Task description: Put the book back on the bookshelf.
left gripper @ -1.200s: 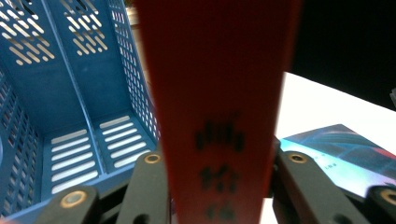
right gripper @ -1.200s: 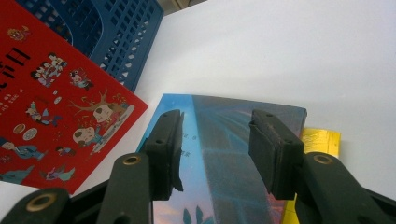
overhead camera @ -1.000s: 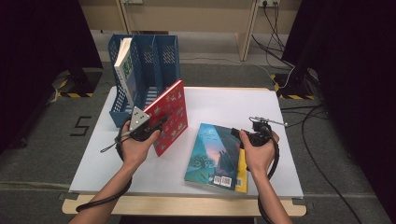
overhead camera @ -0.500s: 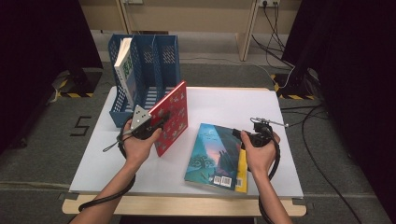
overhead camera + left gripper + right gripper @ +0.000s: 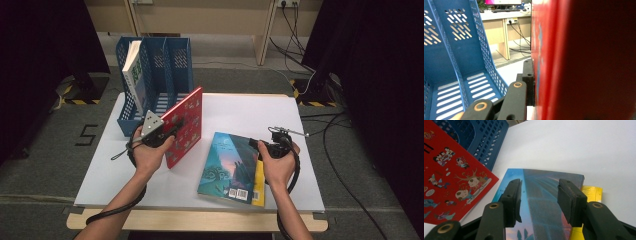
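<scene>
There are two grippers on the white table [image 5: 240,107], one in each hand. The left gripper [image 5: 172,131] has its jaws squeezed tight on one red book [image 5: 186,125], which stands up on its bottom edge, tilted a bit; those jaws have just been closing, with the book between them. In the left gripper view the red book [image 5: 584,60] is pressed against the black jaw. Just behind the left gripper sits one blue file rack [image 5: 162,75] with three slots. One white and green book [image 5: 134,70] stands in the slot farthest from the gripper, and the other two slots have nothing in them. The right gripper [image 5: 256,144] has its jaws apart and holds nothing. In the right gripper view, one blue book [image 5: 541,202] lies flat right under the spread jaws. One yellow book [image 5: 589,195] lies under the blue one and peeks out beside the gripper. That makes four books in all, and the red book is well apart from the right gripper
</scene>
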### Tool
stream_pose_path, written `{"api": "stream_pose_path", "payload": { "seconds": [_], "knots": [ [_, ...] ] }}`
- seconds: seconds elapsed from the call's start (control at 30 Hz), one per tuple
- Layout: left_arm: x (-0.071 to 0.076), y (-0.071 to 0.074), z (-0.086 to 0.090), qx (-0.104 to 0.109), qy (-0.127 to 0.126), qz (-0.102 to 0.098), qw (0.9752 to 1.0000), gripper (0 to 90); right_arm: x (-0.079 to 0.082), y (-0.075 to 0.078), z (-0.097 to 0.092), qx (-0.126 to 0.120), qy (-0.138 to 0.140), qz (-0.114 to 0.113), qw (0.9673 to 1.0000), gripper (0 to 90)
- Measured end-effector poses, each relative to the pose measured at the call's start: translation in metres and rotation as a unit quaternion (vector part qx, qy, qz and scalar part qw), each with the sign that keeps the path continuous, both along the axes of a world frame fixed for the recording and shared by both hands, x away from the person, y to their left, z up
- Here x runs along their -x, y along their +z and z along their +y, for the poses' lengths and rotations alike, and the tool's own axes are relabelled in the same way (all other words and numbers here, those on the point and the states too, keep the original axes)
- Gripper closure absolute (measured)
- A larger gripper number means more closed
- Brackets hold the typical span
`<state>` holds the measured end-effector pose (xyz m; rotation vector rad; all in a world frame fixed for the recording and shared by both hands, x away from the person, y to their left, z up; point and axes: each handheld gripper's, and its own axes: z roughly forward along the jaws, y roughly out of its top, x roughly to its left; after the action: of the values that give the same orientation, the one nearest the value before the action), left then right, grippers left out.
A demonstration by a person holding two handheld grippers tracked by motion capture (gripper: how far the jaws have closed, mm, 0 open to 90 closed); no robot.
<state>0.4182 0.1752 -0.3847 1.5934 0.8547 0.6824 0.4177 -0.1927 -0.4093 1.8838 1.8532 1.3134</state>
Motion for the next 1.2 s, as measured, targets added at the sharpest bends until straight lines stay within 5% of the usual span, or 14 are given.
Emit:
{"api": "stream_pose_path", "payload": {
  "seconds": [1.2],
  "knots": [
    [-0.001, 0.054, 0.004, 0.024, 0.006, -0.031, 0.9992, 79.3, 0.002, -0.001, -0.001, 0.014, -0.006, -0.003, 0.9999, 54.0]
  ]
}}
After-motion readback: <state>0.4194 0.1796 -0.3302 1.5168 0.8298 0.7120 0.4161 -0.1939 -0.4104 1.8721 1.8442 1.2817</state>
